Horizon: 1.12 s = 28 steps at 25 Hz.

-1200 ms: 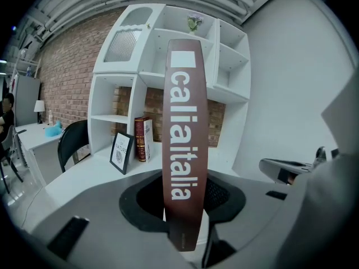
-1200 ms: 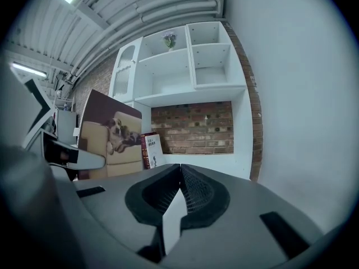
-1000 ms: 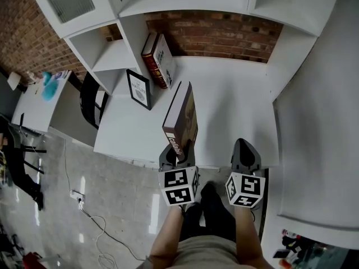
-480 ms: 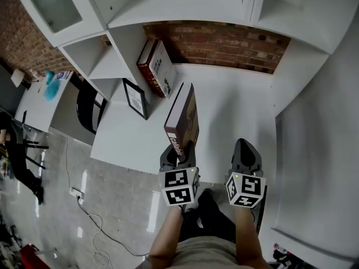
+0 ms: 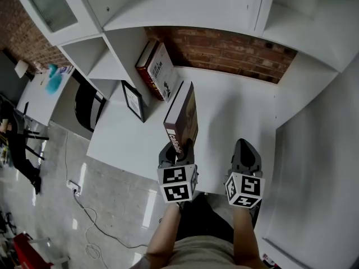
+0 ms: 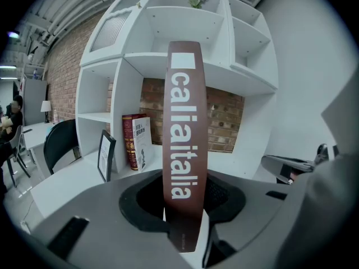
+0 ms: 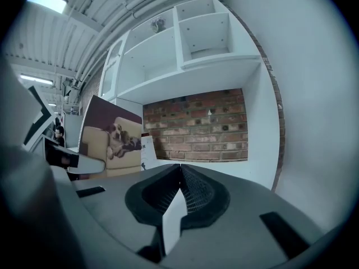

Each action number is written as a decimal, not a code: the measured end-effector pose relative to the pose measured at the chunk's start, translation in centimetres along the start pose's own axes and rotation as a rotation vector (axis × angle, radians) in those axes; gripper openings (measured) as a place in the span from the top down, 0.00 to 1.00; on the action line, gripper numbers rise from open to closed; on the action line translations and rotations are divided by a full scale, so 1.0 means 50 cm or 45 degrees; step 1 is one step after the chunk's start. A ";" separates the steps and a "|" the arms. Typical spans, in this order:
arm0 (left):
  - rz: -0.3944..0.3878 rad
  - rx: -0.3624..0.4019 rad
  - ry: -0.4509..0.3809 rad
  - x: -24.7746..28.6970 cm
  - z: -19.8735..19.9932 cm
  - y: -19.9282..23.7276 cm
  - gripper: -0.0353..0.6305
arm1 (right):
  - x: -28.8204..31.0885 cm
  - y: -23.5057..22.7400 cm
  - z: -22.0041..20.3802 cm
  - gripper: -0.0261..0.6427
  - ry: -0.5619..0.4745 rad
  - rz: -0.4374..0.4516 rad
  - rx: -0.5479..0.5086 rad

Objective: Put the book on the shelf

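With left claw (image 5: pixel 178 151) gripping book (image 5: pixel 185 110), right claw (image 5: pixel 245 146) closed empty, keep it upright, easing far-left beside shelved books (image 5: pixel 158 66).

It looks like an office-style workroom: a white shelf unit (image 5: pixel 112 43) with a built-in desk surface (image 5: pixel 235 122) backs onto a bare brick wall (image 5: pixel 224 52), books (image 5: pixel 157 69) and a framed picture (image 5: pixel 132 101) near the surface's left edge, with a black chair (image 5: pixel 90 102), another white table (image 5: pixel 42 91) and a floor cable (image 5: pixel 76 190) beside it.
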<state>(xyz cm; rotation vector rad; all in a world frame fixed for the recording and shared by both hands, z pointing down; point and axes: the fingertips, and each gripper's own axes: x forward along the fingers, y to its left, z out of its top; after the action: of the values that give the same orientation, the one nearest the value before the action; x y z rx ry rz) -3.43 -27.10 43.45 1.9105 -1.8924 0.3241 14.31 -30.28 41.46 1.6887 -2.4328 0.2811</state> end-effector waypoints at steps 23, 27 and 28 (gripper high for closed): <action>-0.042 0.027 0.058 0.144 0.030 0.031 0.72 | 0.148 -0.016 -0.001 0.94 0.041 -0.040 0.018; -0.044 0.033 0.061 0.175 0.043 0.048 0.72 | 0.182 -0.010 0.002 0.94 0.050 -0.043 0.012; -0.045 0.033 0.063 0.183 0.046 0.052 0.72 | 0.190 -0.010 0.002 0.94 0.053 -0.044 0.011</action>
<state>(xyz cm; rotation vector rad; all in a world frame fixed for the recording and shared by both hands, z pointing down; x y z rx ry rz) -5.91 -36.23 45.96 1.9320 -1.8292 0.3834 11.47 -39.07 43.72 1.7094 -2.3732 0.3198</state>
